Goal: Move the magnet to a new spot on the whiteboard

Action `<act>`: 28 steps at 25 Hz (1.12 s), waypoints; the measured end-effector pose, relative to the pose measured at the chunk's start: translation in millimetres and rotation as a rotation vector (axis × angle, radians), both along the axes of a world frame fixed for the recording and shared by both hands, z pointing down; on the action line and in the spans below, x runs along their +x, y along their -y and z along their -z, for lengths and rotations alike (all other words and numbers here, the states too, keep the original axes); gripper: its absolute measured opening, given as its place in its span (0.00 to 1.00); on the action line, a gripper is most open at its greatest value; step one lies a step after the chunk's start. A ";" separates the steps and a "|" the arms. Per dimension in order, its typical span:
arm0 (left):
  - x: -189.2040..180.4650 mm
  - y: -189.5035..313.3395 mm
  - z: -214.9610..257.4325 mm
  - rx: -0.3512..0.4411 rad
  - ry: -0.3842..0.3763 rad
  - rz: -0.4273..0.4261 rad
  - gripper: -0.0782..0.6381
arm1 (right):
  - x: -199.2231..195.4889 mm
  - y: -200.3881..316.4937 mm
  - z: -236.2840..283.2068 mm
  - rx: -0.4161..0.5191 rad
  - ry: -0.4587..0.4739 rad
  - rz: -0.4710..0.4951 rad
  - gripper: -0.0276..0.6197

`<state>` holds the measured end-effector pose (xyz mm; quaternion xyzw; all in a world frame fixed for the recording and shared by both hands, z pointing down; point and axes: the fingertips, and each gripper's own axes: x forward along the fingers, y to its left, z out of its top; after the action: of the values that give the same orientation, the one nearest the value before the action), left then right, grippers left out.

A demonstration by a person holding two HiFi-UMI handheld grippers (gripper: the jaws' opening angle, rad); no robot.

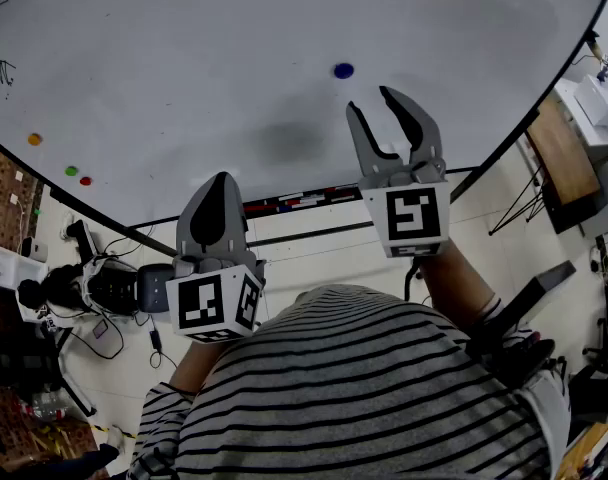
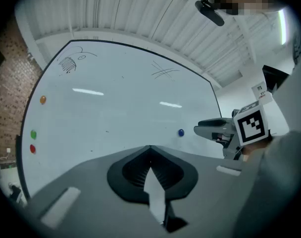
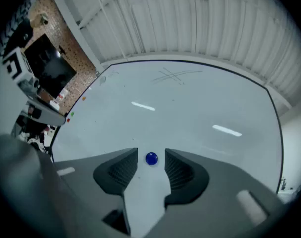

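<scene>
looks like the approach step. reaching the right gripper (image 1: 370, 103) up toward the whiteboard (image 1: 204, 48) with jaws spread about as wide as they go and nothing gripped. finds the blue magnet (image 1: 343, 70) stuck to the board just beyond the fingertips and a little to their left, not yet touched. holds the left gripper (image 1: 221, 193) lower, jaws closed together on nothing, out of the job.

calls next for easing forward until the pads (image 3: 125, 168) flank the magnet, closing gently, then pulling or sliding it against its hold toward a bare patch, clear of the orange magnet (image 1: 34, 139), green magnet (image 1: 71, 171) and red magnet (image 1: 85, 180) at the board's left edge.

from the right gripper view, shows the magnet framed dead centre between the pads: good for lining up, though probably ahead of them rather than between, with depth hard to judge there. from the head view, shows the gap between tips and magnet that the gripper view flattens. from the left gripper view, gives a side look at the right gripper's tips near the magnet, and confirms its own jaws are shut.
</scene>
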<state>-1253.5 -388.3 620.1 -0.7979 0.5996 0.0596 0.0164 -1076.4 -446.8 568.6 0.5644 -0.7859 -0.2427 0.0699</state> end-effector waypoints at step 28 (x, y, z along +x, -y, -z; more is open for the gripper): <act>-21.1 8.1 -1.4 -0.015 -0.019 0.012 0.13 | -4.0 21.1 -1.3 0.060 0.025 -0.089 0.23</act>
<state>-1274.6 -396.4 621.4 -0.7937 0.6050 0.0629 0.0051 -1080.5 -467.9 569.9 0.6038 -0.7530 -0.2559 0.0537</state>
